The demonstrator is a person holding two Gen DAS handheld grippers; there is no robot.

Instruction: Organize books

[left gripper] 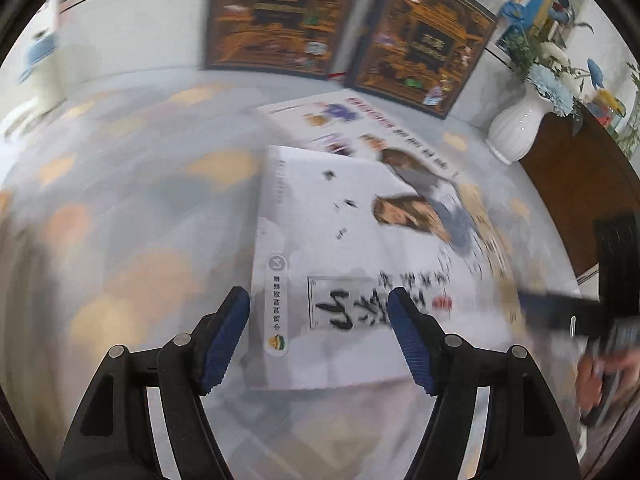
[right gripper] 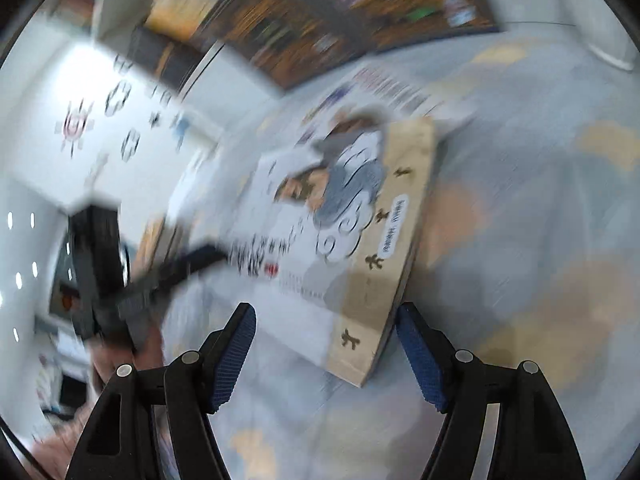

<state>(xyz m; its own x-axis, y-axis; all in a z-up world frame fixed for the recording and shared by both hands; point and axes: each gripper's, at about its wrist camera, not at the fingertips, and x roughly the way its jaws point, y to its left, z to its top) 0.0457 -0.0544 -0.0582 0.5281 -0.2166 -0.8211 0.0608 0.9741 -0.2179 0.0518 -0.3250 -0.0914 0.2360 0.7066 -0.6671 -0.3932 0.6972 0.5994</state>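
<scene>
A white book point(left gripper: 340, 264) lies flat on the patterned desk point(left gripper: 120, 240), overlapping a thinner magazine point(left gripper: 360, 120) that reaches toward the far edge, where two dark hardbacks point(left gripper: 280, 16) stand upright against the wall and a white vase point(left gripper: 516, 128) sits toward the far right corner. The left hand-held gripper point(left gripper: 320, 340) hovers over the book's near edge by the spine, jaws apart and holding nothing; the right hand-held gripper point(right gripper: 326, 352) hangs by the book's tan-banded near corner point(right gripper: 360, 344), also spread and empty. Both views are blurred, so whether a pad touches the cover cannot be told. The book looks thick and stiff with a smooth, likely slippery cover and moderate weight; a grip across spine or fore-edge near a corner should hold better than a pinch on the flat face. The magazine underneath would probably flex.
</scene>
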